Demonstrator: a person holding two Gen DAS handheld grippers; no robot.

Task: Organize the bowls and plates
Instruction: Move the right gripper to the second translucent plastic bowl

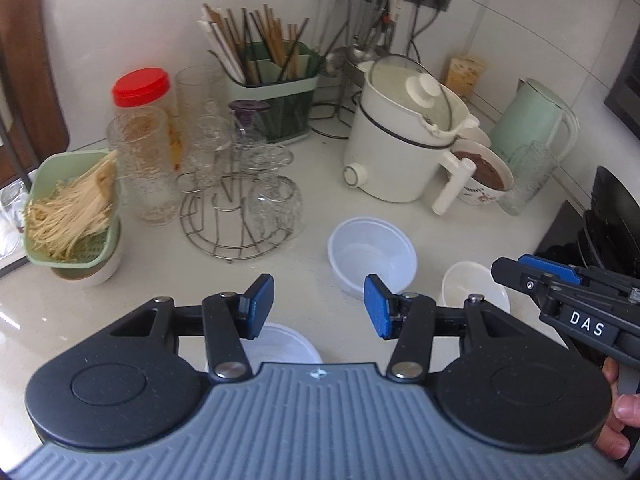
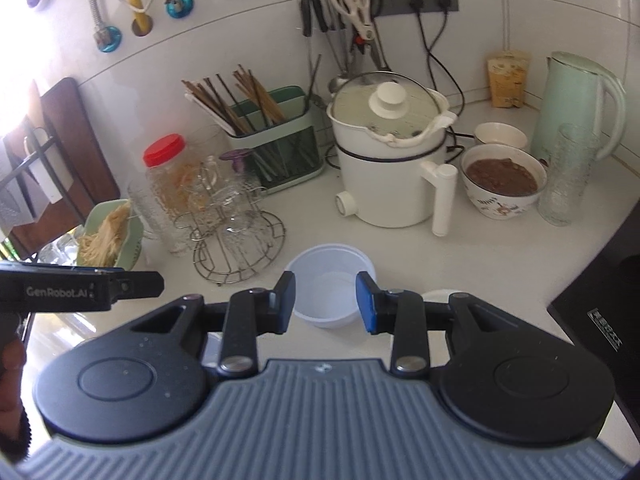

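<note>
A translucent plastic bowl [image 2: 331, 286] is sitting upright on the white counter [image 2: 500, 256], in the open middle stretch just beyond the right gripper [image 2: 325, 302], whose blue pads are standing apart with nothing between them. A white ceramic bowl [image 1: 474, 290] is resting just right of it, and a flat white plate [image 1: 288, 344] is lying nearer, partly hidden under the left gripper [image 1: 319, 306], which is also hanging open and empty. Farther back, a white electric pot [image 2: 390, 160] and a bowl of brown food [image 2: 502, 184] are crowding the far right, while a wire glass rack [image 2: 236, 236] and a green strainer of noodles [image 1: 72, 212] are filling the left. A black stovetop [image 2: 596, 320] is bounding the counter on the right.
</note>
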